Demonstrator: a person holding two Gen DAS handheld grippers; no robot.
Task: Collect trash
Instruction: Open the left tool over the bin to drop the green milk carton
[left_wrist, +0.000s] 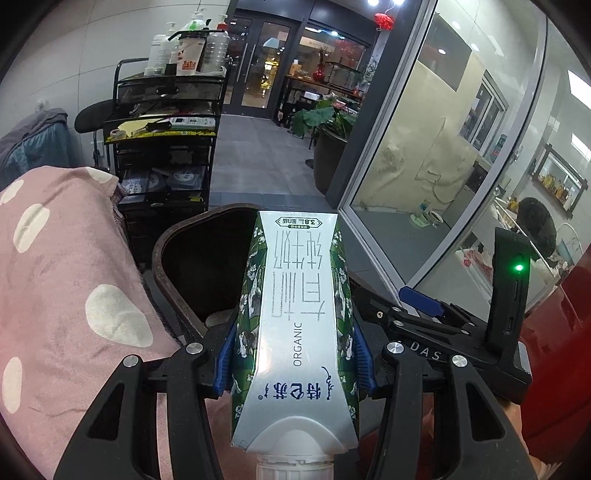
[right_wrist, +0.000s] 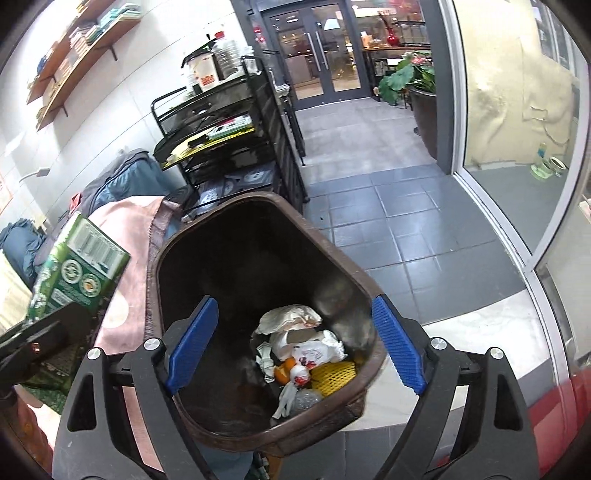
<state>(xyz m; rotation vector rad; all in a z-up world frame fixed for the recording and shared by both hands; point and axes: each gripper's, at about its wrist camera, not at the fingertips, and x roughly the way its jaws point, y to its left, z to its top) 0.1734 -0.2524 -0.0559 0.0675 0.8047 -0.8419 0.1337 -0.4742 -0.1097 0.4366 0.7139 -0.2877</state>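
My left gripper (left_wrist: 293, 363) is shut on a green and silver milk carton (left_wrist: 295, 325), held lengthwise with its white cap toward the camera. The carton points at the brown trash bin (left_wrist: 166, 251) just ahead and below. In the right wrist view the carton (right_wrist: 79, 266) shows at the left edge, level with the bin's rim. My right gripper (right_wrist: 295, 341) is open and empty, hovering over the bin (right_wrist: 354, 280). Inside lie crumpled paper, plastic bags and a yellow foam net (right_wrist: 334, 373).
A pink blanket with white dots (left_wrist: 66, 295) lies left of the bin. A black wire shelf cart (right_wrist: 229, 147) with bottles stands behind it. A glass partition (left_wrist: 424, 166) runs along the right. A potted plant (right_wrist: 417, 85) stands by the glass doors. The floor is grey tile.
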